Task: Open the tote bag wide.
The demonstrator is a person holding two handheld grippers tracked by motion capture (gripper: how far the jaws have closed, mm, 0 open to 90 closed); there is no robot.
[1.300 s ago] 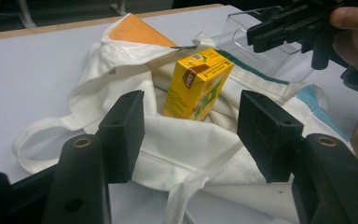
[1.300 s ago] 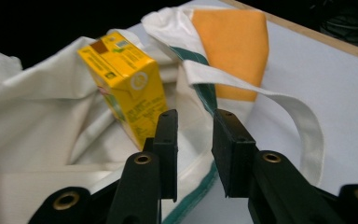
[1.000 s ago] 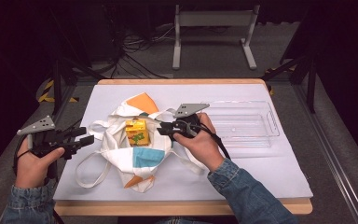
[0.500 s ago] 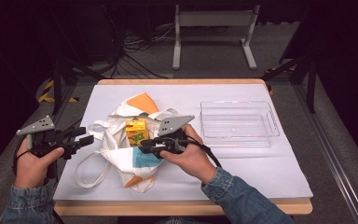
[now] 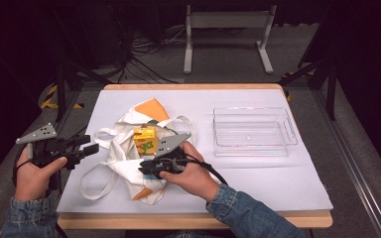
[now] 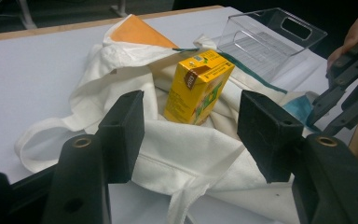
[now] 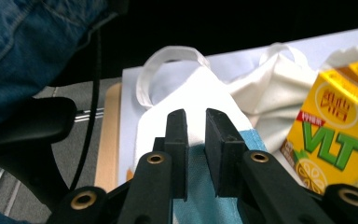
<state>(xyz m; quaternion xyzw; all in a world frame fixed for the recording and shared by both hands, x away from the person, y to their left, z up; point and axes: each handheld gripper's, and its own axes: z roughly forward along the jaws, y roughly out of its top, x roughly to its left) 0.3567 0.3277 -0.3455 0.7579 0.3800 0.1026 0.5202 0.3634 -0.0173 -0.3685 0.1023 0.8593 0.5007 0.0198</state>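
On the white-covered counter [image 5: 278, 183], a crumpled white cloth tote bag with orange and teal patches [image 5: 124, 148] is seen lying left of centre, a yellow lemon-tea drink carton [image 5: 145, 140] standing upright on it. The right claw [image 5: 146, 167] is held low over the bag's near part, its jaws drawn almost together, a narrow gap left between them above the teal patch; whether fabric is pinched cannot be told. The left claw [image 5: 90, 148] is held just off the counter's left edge, its jaws spread wide, pointed toward the bag and carton. A clear rectangular plastic tray [image 5: 254, 131] is set apart to the right.
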